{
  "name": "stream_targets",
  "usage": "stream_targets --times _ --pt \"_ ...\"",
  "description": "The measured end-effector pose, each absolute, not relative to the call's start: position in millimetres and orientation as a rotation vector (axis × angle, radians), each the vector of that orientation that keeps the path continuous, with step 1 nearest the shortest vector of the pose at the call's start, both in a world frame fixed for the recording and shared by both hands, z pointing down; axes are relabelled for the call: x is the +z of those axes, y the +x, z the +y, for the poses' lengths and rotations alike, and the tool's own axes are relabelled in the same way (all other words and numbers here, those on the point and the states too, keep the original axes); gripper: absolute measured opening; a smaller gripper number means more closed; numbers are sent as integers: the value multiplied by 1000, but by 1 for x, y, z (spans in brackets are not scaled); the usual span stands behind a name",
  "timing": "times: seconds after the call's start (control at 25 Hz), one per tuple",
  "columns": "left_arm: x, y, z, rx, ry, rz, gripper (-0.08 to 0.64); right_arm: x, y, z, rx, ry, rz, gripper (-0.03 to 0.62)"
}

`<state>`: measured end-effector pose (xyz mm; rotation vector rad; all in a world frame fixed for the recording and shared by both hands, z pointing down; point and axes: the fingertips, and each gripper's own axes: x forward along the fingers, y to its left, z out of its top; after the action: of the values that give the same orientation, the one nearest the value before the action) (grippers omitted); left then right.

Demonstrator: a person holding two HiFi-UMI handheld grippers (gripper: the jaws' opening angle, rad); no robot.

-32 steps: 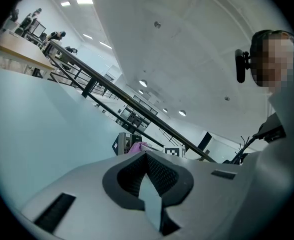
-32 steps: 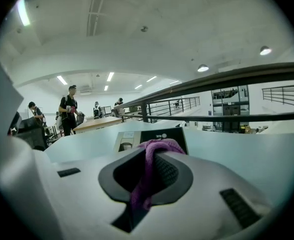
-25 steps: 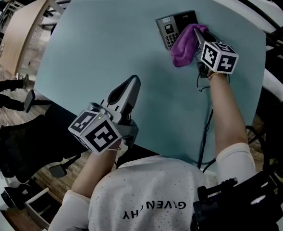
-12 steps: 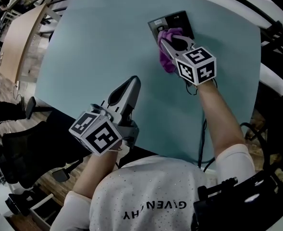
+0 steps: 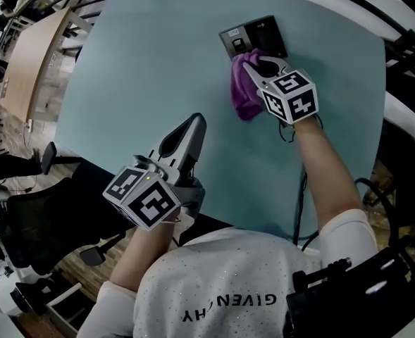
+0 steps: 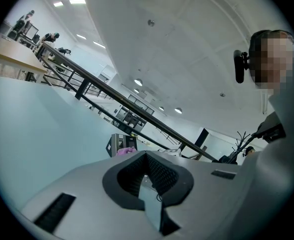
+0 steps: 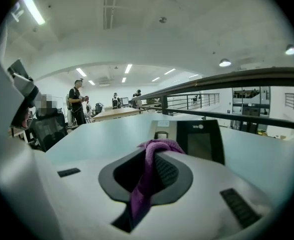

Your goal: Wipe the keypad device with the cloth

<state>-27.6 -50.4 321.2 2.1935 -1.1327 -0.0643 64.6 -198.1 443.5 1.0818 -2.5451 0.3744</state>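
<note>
The dark keypad device lies flat at the far side of the pale green table. My right gripper is shut on the purple cloth, which hangs down over the device's near edge and onto the table. In the right gripper view the cloth runs between the jaws, with the device just ahead. My left gripper rests shut near the table's front edge, holding nothing. In the left gripper view the device and cloth are small and far off.
A black cable runs along the table's right side past my right arm. Railings and white beams stand beyond the right edge. An office chair sits below the front left edge. People stand far off by a desk.
My right gripper carried the cloth leftward across the device, then drew back toward me, uncovering the device's upper part. The left gripper stayed put.
</note>
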Motion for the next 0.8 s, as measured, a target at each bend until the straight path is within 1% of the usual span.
stream_targets --times 0.32,0.8 --pt "322 -26 -49 -74 2177 -1113 5 451 124 -221 423 1242 -2448 28" --pt "328 -29 -45 -66 2166 -1108 5 457 177 -235 530 1431 -2416 28"
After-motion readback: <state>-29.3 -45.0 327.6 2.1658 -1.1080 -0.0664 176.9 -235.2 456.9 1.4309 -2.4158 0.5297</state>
